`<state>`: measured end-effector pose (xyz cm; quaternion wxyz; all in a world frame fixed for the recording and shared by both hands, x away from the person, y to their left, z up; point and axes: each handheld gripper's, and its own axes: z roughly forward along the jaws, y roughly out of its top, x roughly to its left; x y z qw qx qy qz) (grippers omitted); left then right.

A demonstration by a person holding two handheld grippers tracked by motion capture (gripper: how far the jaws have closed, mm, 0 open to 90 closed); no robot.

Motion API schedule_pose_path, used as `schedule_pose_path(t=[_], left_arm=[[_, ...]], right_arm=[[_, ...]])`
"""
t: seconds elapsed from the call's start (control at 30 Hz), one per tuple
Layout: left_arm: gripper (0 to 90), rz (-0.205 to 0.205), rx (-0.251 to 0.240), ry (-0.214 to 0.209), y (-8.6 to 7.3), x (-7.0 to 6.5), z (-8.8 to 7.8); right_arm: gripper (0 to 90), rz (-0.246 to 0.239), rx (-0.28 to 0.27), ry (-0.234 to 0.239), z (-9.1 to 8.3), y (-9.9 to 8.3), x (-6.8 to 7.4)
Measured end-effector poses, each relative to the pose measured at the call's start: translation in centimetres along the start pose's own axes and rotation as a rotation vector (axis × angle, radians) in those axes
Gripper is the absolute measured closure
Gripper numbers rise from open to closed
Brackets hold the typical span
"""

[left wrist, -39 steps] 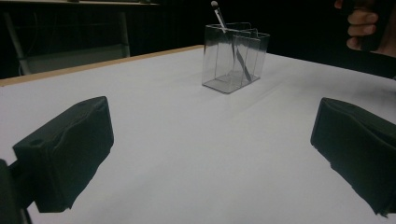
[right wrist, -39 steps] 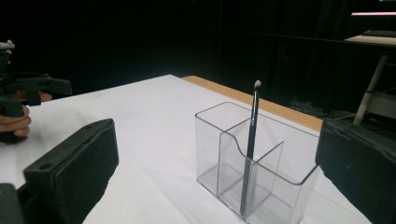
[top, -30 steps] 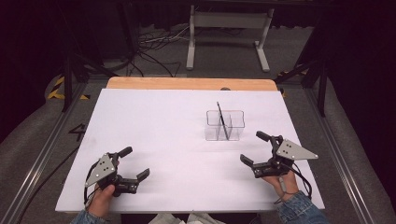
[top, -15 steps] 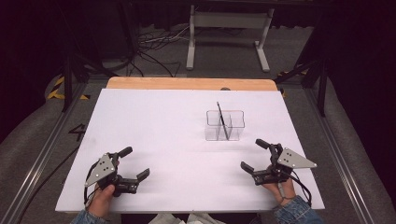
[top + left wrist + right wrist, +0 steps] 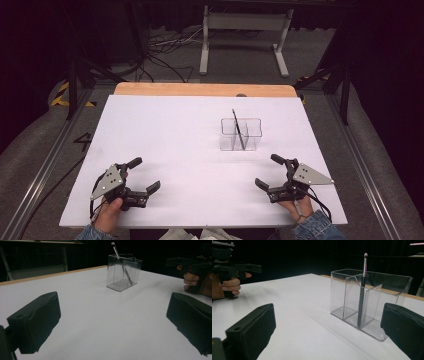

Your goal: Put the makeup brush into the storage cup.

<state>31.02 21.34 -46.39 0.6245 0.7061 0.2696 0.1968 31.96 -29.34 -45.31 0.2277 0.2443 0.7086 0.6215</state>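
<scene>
High view: the left gripper (image 5: 145,175) and right gripper (image 5: 267,171) rest low on the white table (image 5: 165,130), jaws spread wide, holding nothing. A clear divided organizer (image 5: 240,134) stands right of centre, a thin brush (image 5: 238,129) leaning inside.

Left gripper view: jaws wide apart, empty; organizer (image 5: 123,272) ahead.

Right gripper view: jaws wide apart; brush (image 5: 362,290) upright in a middle compartment.

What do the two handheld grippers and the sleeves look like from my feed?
Both grippers, left gripper and right gripper, are black with two blocky, padded fingers. Each carries a grey three-cornered plate with small dark dots, and trails a black cable. Blue denim sleeves cover both wrists.
</scene>
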Motion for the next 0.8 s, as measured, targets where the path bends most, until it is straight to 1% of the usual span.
schedule_pose_path(t=[0.1, 0.17, 0.23, 0.33, 0.6, 0.63, 0.8], left_arm=[[0.0, 0.000, 0.000, -0.002, -0.01, 0.00, 0.02], [0.0, -0.010, 0.000, -0.004, -0.04, -0.03, 0.04], [0.0, -0.007, -0.002, -0.005, -0.03, 0.01, 0.01], [0.0, -0.011, -0.004, -0.005, -0.03, 0.00, -0.01], [0.0, -0.008, -0.007, -0.004, -0.02, 0.03, -0.02], [0.0, -0.016, -0.008, -0.006, -0.03, -0.01, -0.01], [0.0, -0.019, -0.009, -0.008, -0.02, 0.00, -0.04]], right_arm=[[0.2, -0.004, 0.002, -0.006, -0.02, -0.10, 0.08], [0.2, -0.021, 0.011, -0.006, 0.08, -0.20, 0.24], [0.4, -0.044, 0.022, 0.000, 0.24, -0.26, 0.48], [0.4, -0.057, 0.030, 0.000, 0.35, -0.31, 0.64], [0.3, -0.055, 0.030, 0.001, 0.35, -0.32, 0.65], [0.3, -0.054, 0.029, 0.000, 0.35, -0.32, 0.65], [0.3, -0.051, 0.025, -0.001, 0.33, -0.30, 0.63]])
